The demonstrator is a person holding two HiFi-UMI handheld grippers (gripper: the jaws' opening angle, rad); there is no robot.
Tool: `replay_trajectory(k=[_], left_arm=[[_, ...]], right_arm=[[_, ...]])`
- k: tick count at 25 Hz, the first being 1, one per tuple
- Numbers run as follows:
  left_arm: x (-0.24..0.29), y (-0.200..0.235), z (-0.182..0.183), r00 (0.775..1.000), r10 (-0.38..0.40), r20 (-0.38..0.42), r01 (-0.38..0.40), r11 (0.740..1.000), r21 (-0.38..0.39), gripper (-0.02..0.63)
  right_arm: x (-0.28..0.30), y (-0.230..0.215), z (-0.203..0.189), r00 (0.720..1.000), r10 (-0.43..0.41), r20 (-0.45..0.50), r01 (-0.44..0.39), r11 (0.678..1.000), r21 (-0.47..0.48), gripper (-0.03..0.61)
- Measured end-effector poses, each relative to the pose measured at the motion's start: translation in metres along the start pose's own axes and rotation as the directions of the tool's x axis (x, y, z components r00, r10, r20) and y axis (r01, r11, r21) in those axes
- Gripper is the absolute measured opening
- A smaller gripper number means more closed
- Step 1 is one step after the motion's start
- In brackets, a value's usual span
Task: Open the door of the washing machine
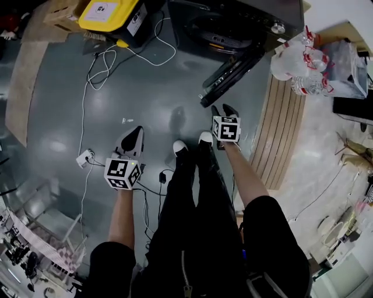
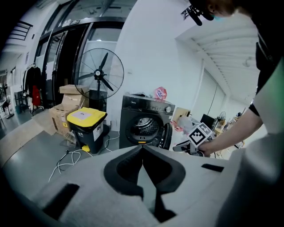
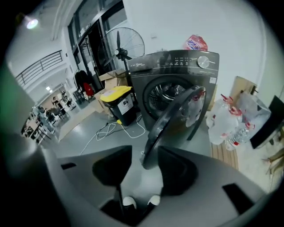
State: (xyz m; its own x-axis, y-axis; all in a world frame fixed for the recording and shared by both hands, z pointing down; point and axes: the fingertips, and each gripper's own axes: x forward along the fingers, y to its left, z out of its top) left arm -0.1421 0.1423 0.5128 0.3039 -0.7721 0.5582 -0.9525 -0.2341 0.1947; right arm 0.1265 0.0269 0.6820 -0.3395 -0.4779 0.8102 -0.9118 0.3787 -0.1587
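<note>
A dark front-loading washing machine (image 1: 233,23) stands at the top of the head view, and its round door (image 1: 230,73) is swung out toward me. My right gripper (image 1: 224,110) hovers just past the door's free edge. In the right gripper view the door (image 3: 177,115) reaches down into the gap of the right gripper (image 3: 144,153). The jaws stand apart, and the pads do not press on the door's rim. My left gripper (image 1: 135,137) hangs over the floor to the left, well clear of the machine. Seen from its own camera, the left gripper (image 2: 142,148) has its tips touching and holds nothing.
A black bin with a yellow lid (image 1: 111,14) stands left of the machine, with a white cable (image 1: 87,110) trailing over the grey floor. Packs of water bottles (image 1: 306,64) rest on a wooden platform (image 1: 282,128) at the right. A fan (image 2: 101,73) and cardboard boxes (image 2: 66,106) stand behind.
</note>
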Motion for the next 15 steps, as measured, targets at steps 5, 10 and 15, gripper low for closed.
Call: replay_trajectory(k=[5, 10, 15], left_arm=[[-0.005, 0.005, -0.003, 1.0, 0.024, -0.01, -0.024, 1.0, -0.001, 0.002], [-0.01, 0.012, -0.029, 0.997, 0.051, -0.065, -0.052, 0.999, -0.014, 0.002], [-0.006, 0.011, -0.041, 0.994, 0.044, -0.096, -0.045, 0.999, -0.009, 0.002]], right_arm=[[0.042, -0.016, 0.002, 0.997, -0.075, -0.028, 0.079, 0.985, 0.155, 0.278], [0.079, -0.032, -0.01, 0.991, -0.115, -0.064, 0.127, 0.966, 0.224, 0.195], [0.076, -0.036, -0.017, 0.996, -0.067, -0.066, 0.085, 0.936, 0.341, 0.164]])
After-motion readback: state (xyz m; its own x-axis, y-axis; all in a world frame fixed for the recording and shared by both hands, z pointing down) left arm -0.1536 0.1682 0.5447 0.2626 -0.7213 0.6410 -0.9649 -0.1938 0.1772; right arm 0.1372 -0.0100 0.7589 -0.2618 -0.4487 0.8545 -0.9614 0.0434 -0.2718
